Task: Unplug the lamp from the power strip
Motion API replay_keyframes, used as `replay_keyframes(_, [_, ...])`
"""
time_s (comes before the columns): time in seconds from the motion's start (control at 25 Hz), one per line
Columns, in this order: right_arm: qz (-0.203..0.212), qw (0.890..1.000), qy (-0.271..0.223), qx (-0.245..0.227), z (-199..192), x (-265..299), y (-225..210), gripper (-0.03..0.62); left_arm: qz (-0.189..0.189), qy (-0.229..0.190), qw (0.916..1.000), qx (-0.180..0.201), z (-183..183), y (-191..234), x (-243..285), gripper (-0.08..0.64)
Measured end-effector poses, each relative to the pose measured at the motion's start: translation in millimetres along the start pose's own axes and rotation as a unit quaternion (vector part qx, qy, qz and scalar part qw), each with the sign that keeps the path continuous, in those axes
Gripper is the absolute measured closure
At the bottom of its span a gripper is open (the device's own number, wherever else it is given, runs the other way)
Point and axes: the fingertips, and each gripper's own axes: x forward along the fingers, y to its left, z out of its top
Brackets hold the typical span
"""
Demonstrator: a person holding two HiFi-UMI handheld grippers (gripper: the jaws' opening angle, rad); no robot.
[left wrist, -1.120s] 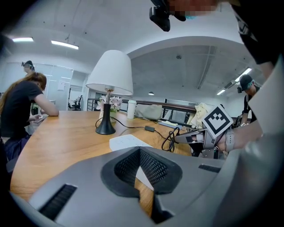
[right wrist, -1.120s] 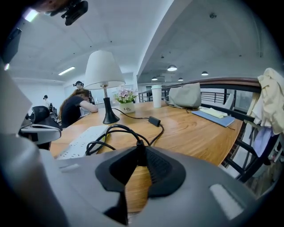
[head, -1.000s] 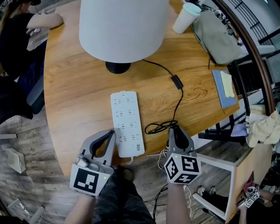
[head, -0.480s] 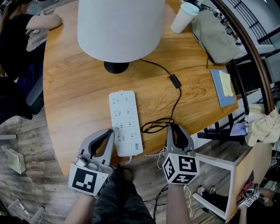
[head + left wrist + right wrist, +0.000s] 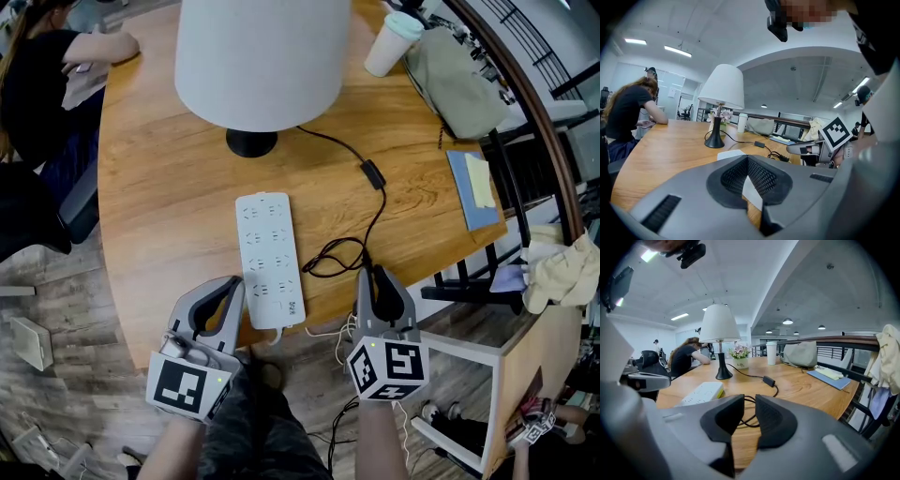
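Left tool (image 5: 747, 160) closed empty, right tool (image 5: 750, 400) slightly open; flowers (image 5: 739, 351) fill pot (image 5: 740, 364).

White flower pot (image 5: 740, 363) with small dark lettering, probably "Life", fine print on the power strip (image 5: 271, 260) too small to read.

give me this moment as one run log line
left claw: shut, empty | right claw: open, just behind cord coil | power strip: no plug seen in it | lamp: upright on table
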Motion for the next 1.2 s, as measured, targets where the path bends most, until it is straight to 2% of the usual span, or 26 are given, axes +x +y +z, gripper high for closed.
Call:
replay_keyframes(0.28, [0.064,0.997,-0.052,-0.001,22.9,-16.6,36.5,0.584,0.021,-0.03,0.9993,0.006,11.9,-1.2,-14.2,0.565])
replay_keyframes(0.44, [0.102,0.993,-0.059,0.003,30.9,-25.1,54.8,0.584,0.044,-0.066,0.9968,0.015,26.5,0.9,-25.3,0.565])
replay_keyframes(0.76, [0.146,0.986,-0.077,-0.01,48.1,-54.1,82.6,0.584,0.082,-0.102,0.9909,0.032,44.1,-3.3,-57.9,0.565])
replay_keyframes(1.2, [0.182,0.978,-0.105,-0.014,77.3,-105.9,103.4,0.584,0.092,-0.144,0.9838,0.054,73.8,-27.3,-100.2,0.565])
